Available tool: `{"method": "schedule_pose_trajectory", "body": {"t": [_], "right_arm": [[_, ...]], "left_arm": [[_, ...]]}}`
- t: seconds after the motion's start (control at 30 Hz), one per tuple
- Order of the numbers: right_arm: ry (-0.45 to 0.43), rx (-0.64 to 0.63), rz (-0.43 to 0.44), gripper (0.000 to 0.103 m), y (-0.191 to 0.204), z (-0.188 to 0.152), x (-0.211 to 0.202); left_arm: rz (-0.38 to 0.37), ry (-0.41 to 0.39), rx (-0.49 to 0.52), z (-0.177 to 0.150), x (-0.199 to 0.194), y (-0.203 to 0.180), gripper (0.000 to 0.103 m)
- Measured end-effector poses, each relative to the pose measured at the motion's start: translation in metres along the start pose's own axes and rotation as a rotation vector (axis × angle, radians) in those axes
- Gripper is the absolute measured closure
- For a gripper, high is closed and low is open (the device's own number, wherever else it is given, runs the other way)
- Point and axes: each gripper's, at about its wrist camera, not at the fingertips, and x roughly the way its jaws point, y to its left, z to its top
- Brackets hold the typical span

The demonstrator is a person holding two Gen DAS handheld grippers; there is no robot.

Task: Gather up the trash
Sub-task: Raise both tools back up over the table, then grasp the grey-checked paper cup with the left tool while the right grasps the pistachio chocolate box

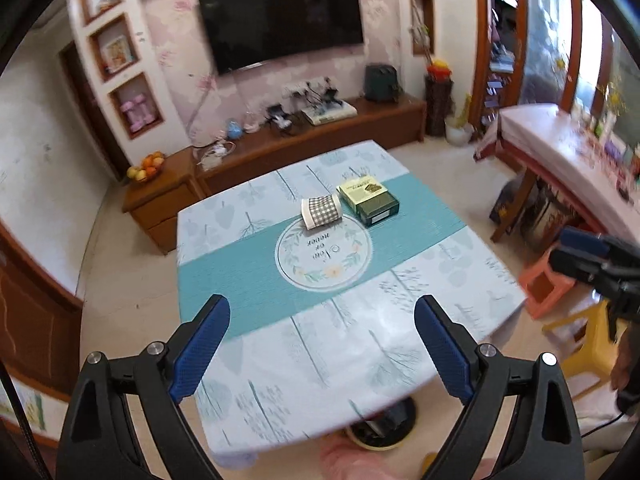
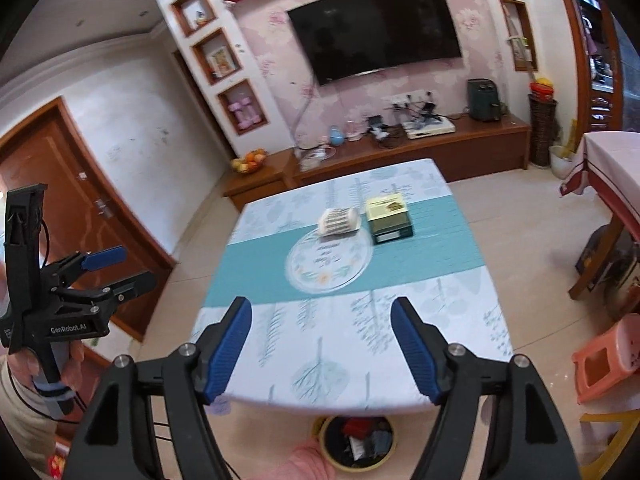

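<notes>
- Left wrist view: a square table (image 1: 420, 344) under a pale blue and teal tablecloth printed with leaves fills the middle; the right wrist view shows the same table (image 2: 360, 360) with its near edge just past the fingertips.
- A large black flat television (image 1: 280, 20) hangs on the pink flowered wall, above a long low brown wooden cabinet (image 1: 320, 140) strewn with cables and small items.
- A round yellow-rimmed waste bin (image 2: 358, 442) stands on the floor under the near edge of the table, with dark and red scraps inside.
- A green and cream rectangular cardboard box (image 1: 368, 199) lies flat on the teal band, near the far side of the table.
- A checked paper cup (image 1: 321, 211) lies on its side just left of the box, at the far rim of the round printed medallion; whether cup and box touch is unclear.
- The left gripper (image 1: 322, 350), black with blue pads, is spread wide and empty above the near half of the table.
- The right gripper (image 2: 321, 350) is likewise spread apart with nothing between its pads, well short of the cup and box.
</notes>
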Motion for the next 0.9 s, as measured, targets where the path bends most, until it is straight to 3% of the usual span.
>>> {"method": "schedule_pose_trajectory", "body": {"t": [0.17,0.37,0.47,0.7,0.9], "right_arm": [[0.054,0.065,-0.133,0.029,-0.011,0.041,0.084],[0.158,0.084,-0.274,0.027,-0.028,0.066,0.202],[0.221,0.088,-0.289,0.027,-0.038,0.075,0.252],[0.313,0.072,-0.338,0.021,-0.069,0.093,0.343],[0.376,0.029,-0.373,0.020,-0.087,0.095,0.384]], "left_arm": [[-0.069,0.090,0.120,0.051,0.110,0.028,0.010],[-0.152,0.223,0.221,0.088,0.246,0.041,0.010],[-0.167,0.262,0.280,0.102,0.304,0.040,0.010],[-0.162,0.331,0.358,0.123,0.407,0.029,0.010],[-0.150,0.373,0.403,0.123,0.454,0.015,0.010]]}}
